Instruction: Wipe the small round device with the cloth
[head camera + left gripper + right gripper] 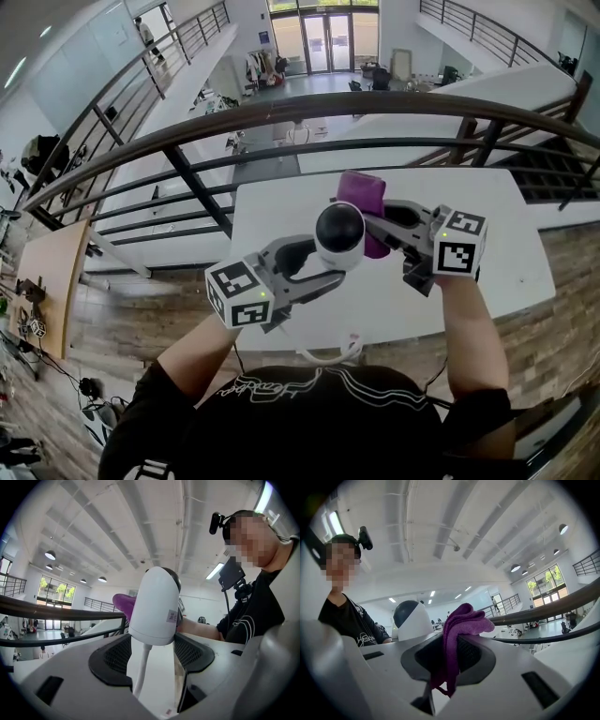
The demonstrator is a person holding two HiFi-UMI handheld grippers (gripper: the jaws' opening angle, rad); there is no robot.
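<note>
The small round device (339, 234) is a white dome with a dark front, held up above the white table (487, 272). My left gripper (330, 267) is shut on the device (154, 606), whose white cable (140, 677) hangs down between the jaws. My right gripper (373, 227) is shut on a purple cloth (364, 206). In the right gripper view the cloth (457, 634) sticks up from the jaws and drapes down, with the device (411, 617) just to its left. The cloth (123, 604) shows behind the device in the left gripper view.
A dark curved railing (281, 108) runs along the table's far side, with a lower floor beyond it. The device's white cable (330, 354) loops over the table's near edge. A person's arms and black shirt (309, 422) fill the bottom of the head view.
</note>
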